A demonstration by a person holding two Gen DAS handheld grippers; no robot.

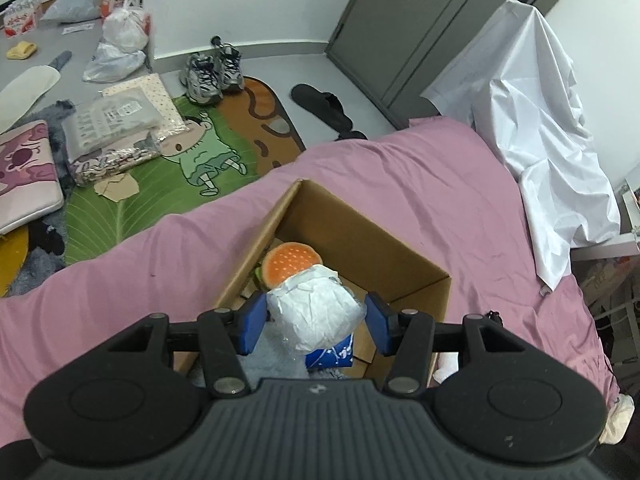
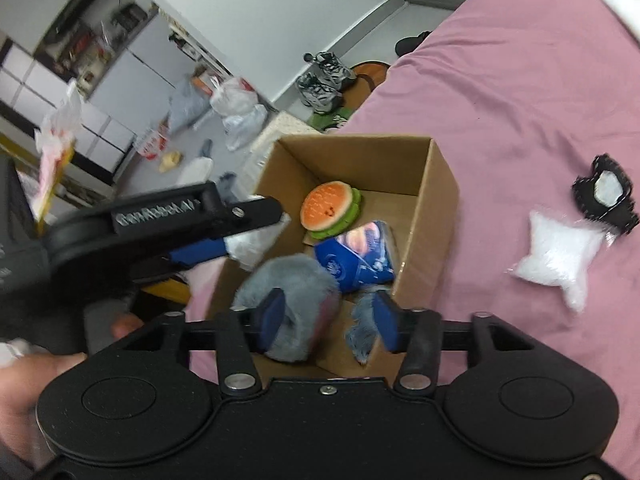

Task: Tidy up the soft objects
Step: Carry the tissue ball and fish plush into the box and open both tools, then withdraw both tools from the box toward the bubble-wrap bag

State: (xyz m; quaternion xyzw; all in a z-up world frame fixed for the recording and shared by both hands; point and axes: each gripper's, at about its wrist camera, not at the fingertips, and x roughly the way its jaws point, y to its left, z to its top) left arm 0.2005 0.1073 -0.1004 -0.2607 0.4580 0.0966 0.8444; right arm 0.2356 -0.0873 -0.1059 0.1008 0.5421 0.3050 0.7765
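Note:
An open cardboard box (image 1: 352,236) (image 2: 440,184) sits on the pink bed. Inside lie a burger plush (image 1: 288,262) (image 2: 330,208), a blue tissue pack (image 1: 330,354) (image 2: 356,260) and a grey fluffy item (image 2: 288,284). My left gripper (image 1: 316,322) is shut on a white plastic-wrapped soft bundle (image 1: 316,312), held over the box; it shows from the side in the right wrist view (image 2: 240,246). My right gripper (image 2: 328,320) is open above the box's near end, with the grey fluffy item between and below its fingers, not gripped.
On the bed right of the box lie a white soft packet (image 2: 556,256) and a black item (image 2: 604,196). A white sheet (image 1: 540,128) covers furniture at the bed's far side. The floor holds a rug (image 1: 192,160), shoes (image 1: 212,70), bags and packages.

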